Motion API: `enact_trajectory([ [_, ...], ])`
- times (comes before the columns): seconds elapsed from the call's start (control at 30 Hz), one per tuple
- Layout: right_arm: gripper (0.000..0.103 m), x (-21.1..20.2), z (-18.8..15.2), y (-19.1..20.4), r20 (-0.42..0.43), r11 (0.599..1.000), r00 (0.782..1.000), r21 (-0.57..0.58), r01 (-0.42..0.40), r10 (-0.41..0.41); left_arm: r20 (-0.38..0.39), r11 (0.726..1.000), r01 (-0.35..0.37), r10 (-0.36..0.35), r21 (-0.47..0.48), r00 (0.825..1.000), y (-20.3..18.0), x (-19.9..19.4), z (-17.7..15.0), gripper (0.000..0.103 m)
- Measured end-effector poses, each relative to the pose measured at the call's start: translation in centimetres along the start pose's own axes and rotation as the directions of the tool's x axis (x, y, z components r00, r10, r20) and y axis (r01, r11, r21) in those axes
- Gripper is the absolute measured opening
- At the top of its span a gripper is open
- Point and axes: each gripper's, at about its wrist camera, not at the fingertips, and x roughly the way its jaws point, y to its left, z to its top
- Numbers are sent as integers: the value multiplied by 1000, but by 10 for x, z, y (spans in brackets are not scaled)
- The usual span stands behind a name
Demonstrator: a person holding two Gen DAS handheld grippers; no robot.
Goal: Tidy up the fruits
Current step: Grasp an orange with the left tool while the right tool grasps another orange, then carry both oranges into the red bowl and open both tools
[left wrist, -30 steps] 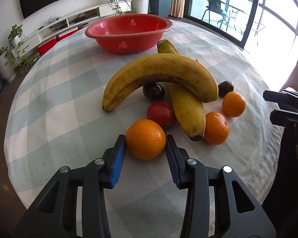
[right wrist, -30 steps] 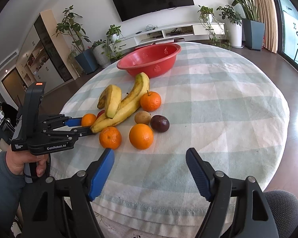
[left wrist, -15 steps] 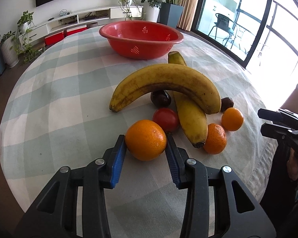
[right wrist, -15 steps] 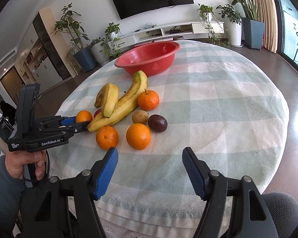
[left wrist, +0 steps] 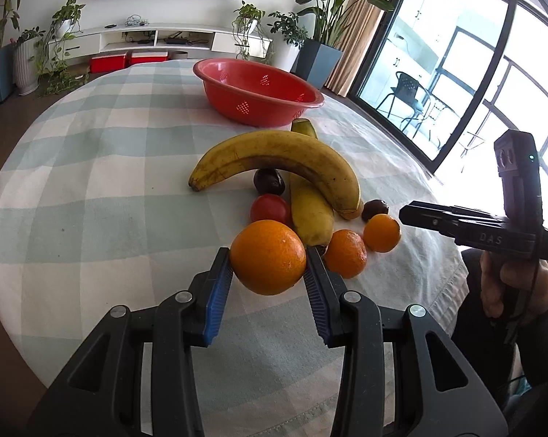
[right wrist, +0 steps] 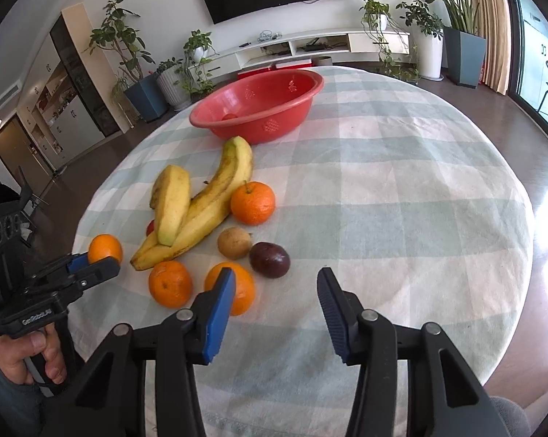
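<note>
Left claw (left wrist: pixel 268 276) grips an orange (left wrist: pixel 268 256) | right claw (right wrist: pixel 275 291) closing on nothing | red bowl (left wrist: pixel 259 91) nearly empty | bananas (left wrist: pixel 281 160), remaining fruit await on counter (left wrist: pixel 91 182)

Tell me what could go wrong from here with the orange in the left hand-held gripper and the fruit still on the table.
1. The left hand-held gripper pinches the round orange only at its sides; it could slip out on the way to the red colander.
2. The right hand-held gripper is closing with nothing between its jaws, one finger right in front of another orange; it might nudge it rolling toward the passion fruit.
</note>
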Motion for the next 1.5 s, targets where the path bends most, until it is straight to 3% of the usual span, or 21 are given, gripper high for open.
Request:
enact_trajectory([
  [0.13,49,16,7,-1,-48,995,996,-68,77,-81,6,1000,5,-5,-7,1000,2,0,-1,37],
  [0.33,48,6,6,4,-13,991,996,-98,85,-87,17,1000,9,-8,-25,1000,6,0,0,37],
  [0.53,48,-11,-4,19,-9,997,1000,-72,7,-8,15,1000,10,-10,-11,1000,3,1,-1,37],
  [0.73,48,7,-13,44,-59,994,998,-107,-22,16,18,1000,12,-12,-16,1000,3,2,-1,37],
  [0.93,38,21,-13,38,-90,997,996,-69,-33,27,16,1000,16,-16,-13,1000,4,3,-1,37],
  [1.5,41,25,-4,31,-68,994,992,15,-107,108,4,1000,12,-12,-3,1000,2,4,-2,37],
])
